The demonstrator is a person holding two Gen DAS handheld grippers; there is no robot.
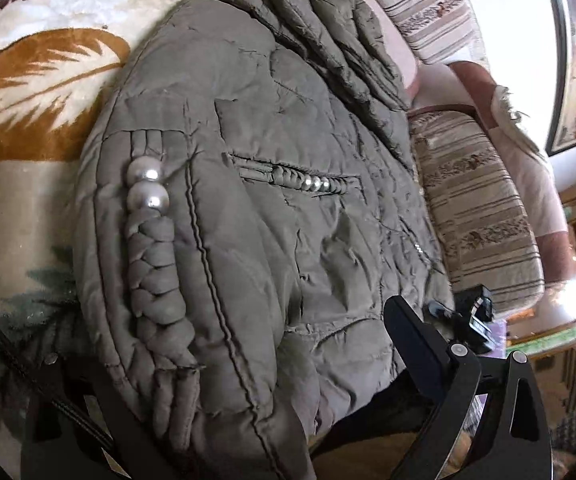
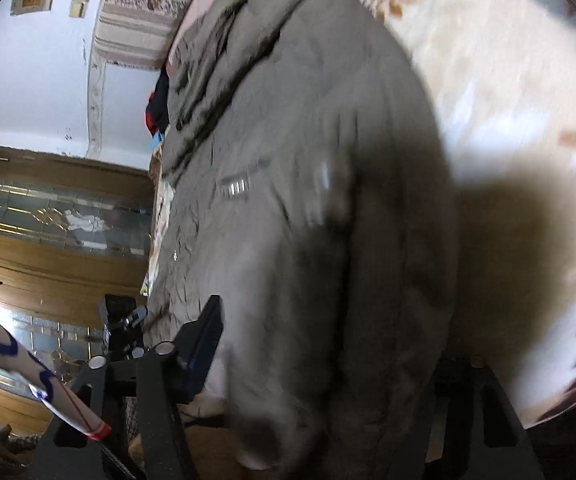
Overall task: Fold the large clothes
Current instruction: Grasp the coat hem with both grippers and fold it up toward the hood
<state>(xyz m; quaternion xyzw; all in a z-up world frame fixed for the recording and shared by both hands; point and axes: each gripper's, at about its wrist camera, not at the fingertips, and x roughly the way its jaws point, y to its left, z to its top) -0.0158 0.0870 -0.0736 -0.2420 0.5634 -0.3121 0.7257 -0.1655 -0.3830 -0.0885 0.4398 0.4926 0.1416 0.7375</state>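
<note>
Olive puffer jacket [image 1: 272, 208] lies spread on leaf-print blanket [image 1: 28, 92], striped sofa cushion [image 1: 475, 208] alongside. Left claw [image 1: 248, 392]: fingers apart, jacket hem bulging between. Right claw [image 2: 327, 360]: fingers apart around blurred hem; grip cannot be told.

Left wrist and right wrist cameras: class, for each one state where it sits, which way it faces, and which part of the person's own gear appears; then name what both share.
Left wrist: sits on the left gripper, facing forward along its fingers over the olive padded jacket on the leaf-patterned blanket; its black fingers flank the jacket's near edge.
Right wrist: sits on the right gripper, facing along the same jacket, blurred; one finger shows clearly.
Shared: jacket, blanket, striped cushion.
</note>
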